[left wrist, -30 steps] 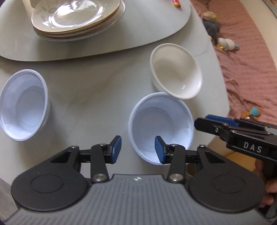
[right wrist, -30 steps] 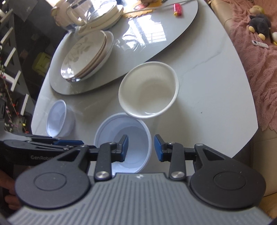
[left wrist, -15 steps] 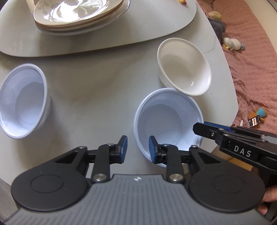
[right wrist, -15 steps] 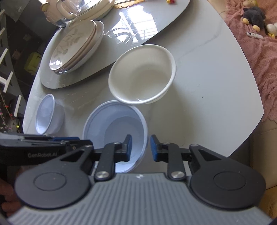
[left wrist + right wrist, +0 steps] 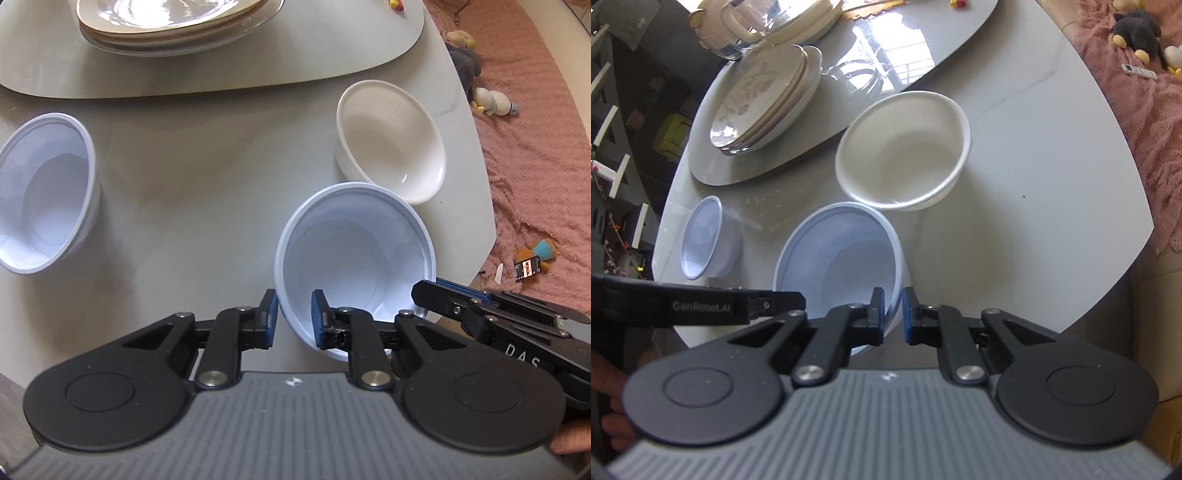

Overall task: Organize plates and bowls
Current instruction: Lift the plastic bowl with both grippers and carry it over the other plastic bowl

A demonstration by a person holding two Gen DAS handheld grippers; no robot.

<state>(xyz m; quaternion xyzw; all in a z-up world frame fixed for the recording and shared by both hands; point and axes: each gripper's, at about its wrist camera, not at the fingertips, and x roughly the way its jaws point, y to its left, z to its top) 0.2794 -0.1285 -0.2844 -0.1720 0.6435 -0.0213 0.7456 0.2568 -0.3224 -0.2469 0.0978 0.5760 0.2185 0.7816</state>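
Observation:
A pale blue plastic bowl [image 5: 354,258] stands near the table's front edge; it also shows in the right wrist view [image 5: 838,254]. My left gripper [image 5: 293,319] straddles its near-left rim, jaws closed in on the wall. My right gripper [image 5: 893,317] is shut on its near-right rim. A white ceramic bowl [image 5: 391,140] sits just behind it, touching; it also shows in the right wrist view [image 5: 905,151]. A second pale blue bowl [image 5: 44,188] stands to the left, also in the right wrist view [image 5: 701,236]. Stacked plates [image 5: 173,22] rest on the grey lazy Susan [image 5: 332,48].
The round table edge [image 5: 484,206] drops to a pink blanket [image 5: 535,147] with plush toys. In the right wrist view a glass pitcher [image 5: 735,29] and more plates stand at the back, and the plate stack [image 5: 764,99] lies left of the white bowl.
Both grippers moved forward onto the nearer blue bowl's rim and narrowed their jaws around it. The bowls have stayed in place on the table.

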